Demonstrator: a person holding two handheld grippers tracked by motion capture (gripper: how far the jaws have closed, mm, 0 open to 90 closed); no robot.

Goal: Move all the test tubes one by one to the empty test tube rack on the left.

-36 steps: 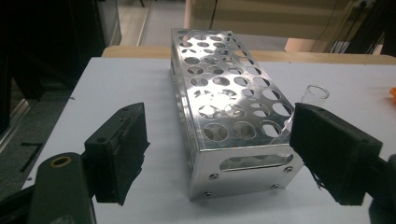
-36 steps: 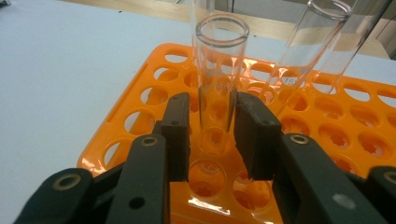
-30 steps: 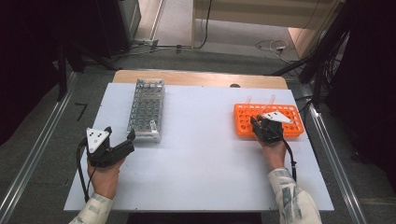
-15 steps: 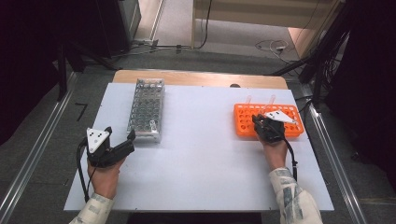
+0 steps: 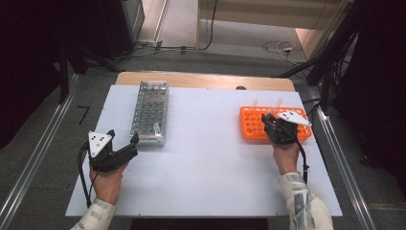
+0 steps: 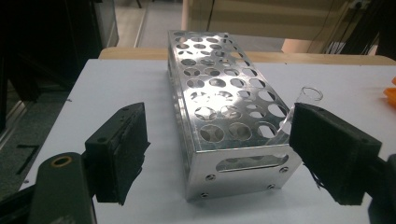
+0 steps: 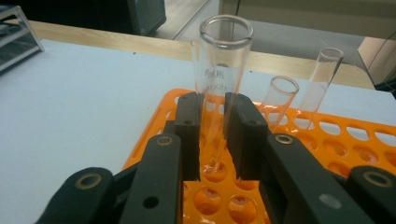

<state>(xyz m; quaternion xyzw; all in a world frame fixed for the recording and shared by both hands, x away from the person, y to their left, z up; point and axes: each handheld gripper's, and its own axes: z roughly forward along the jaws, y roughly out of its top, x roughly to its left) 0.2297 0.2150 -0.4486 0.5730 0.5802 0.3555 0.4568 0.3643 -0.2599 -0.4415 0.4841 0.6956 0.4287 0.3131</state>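
Here, in the high view, the right gripper (image 5: 271, 120) sits at the right of the frame over the near-left part of the orange rack (image 5: 249, 130), while the metal rack (image 5: 151, 112) lies well apart at centre left, its long axis running up the picture; the left gripper (image 5: 123, 142) rests just below that rack's near end, so the left hand is much the nearer to it, and whatever leaves the orange rack has the bare white table (image 5: 206, 158) to cross leftward. In the left gripper view, the jaws stand wide apart with nothing between them, the metal rack's short end facing the camera at centre and a clear tube (image 6: 306, 100) already standing in its near right corner, beside the right-hand pad. In the right gripper view, the jaws have just been closing and are now clamped on a glass test tube (image 7: 219, 70) at centre frame; the tube stands nearly upright, its open mouth at the top of the picture and its rounded foot low between the pads, just over a hole of the orange rack. Two more tubes (image 7: 299, 100) stand in that rack at upper right, apart from the held one.
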